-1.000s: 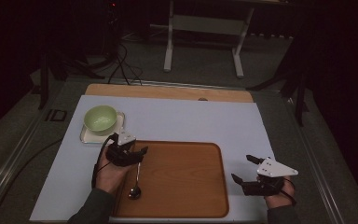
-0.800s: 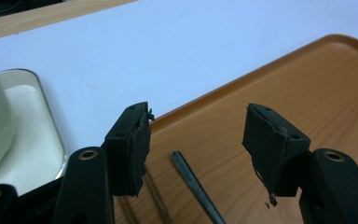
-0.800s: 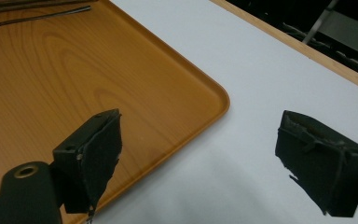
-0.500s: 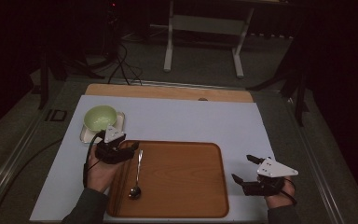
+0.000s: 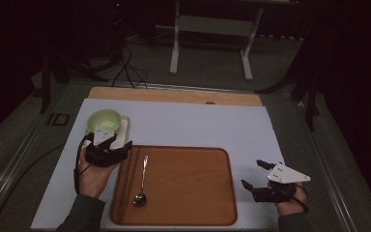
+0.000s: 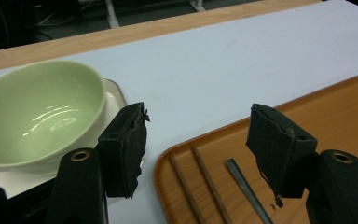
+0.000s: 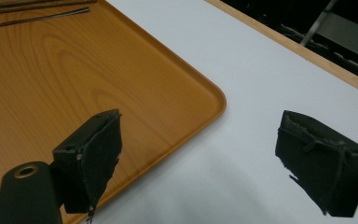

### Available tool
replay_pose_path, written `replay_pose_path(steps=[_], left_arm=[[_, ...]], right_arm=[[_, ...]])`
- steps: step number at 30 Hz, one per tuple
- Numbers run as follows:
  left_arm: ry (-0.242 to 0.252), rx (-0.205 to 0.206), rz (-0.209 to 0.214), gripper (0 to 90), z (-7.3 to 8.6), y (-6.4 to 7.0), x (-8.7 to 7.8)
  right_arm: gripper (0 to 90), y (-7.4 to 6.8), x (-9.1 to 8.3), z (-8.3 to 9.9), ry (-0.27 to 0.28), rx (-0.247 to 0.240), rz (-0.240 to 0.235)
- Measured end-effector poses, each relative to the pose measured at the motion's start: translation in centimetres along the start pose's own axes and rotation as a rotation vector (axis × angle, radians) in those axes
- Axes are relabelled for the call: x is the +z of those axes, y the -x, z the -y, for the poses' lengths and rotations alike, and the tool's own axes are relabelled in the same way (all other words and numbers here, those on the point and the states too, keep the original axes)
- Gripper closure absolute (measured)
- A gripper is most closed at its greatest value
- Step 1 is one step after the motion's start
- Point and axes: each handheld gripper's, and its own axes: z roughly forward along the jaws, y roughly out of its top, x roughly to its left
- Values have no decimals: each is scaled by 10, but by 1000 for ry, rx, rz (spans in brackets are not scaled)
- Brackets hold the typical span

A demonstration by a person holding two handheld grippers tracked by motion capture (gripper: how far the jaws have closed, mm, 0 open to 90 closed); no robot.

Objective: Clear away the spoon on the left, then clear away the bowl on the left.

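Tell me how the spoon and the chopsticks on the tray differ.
The spoon is silvery metal with a round bowl at its near end; the chopsticks are two thin brown sticks with no bowl. The chopsticks lie closer to the tray's left rim, the spoon further in. The chopsticks reach further along the tray than the spoon. Both lie flat and roughly parallel, ungripped.

My table [image 5: 183, 95]: wood top, white mat [image 5: 198, 125] over most of it. Directly on mat: orange wooden tray [image 5: 188, 188] at 6 o'clock, white square dish [image 5: 121, 131] at 10 o'clock, just beyond tray's far-left corner. Bare wood strip along 12 o'clock edge.
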Motion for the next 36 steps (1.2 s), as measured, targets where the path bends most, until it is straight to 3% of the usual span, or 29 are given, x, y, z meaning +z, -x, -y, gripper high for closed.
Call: replay_pose_path(steps=[17,22,36], left_arm=[[40,-72,-65,369,1,-28,-17],[38,-69,-89,369,1,-34,-18],[46,-116,-125,353,3,-54,-19]], right_arm=[[141,2,-1,1,2,3,5],[141,3,-2,1,4,9,9],[140,4,-2,1,4,11,11]])
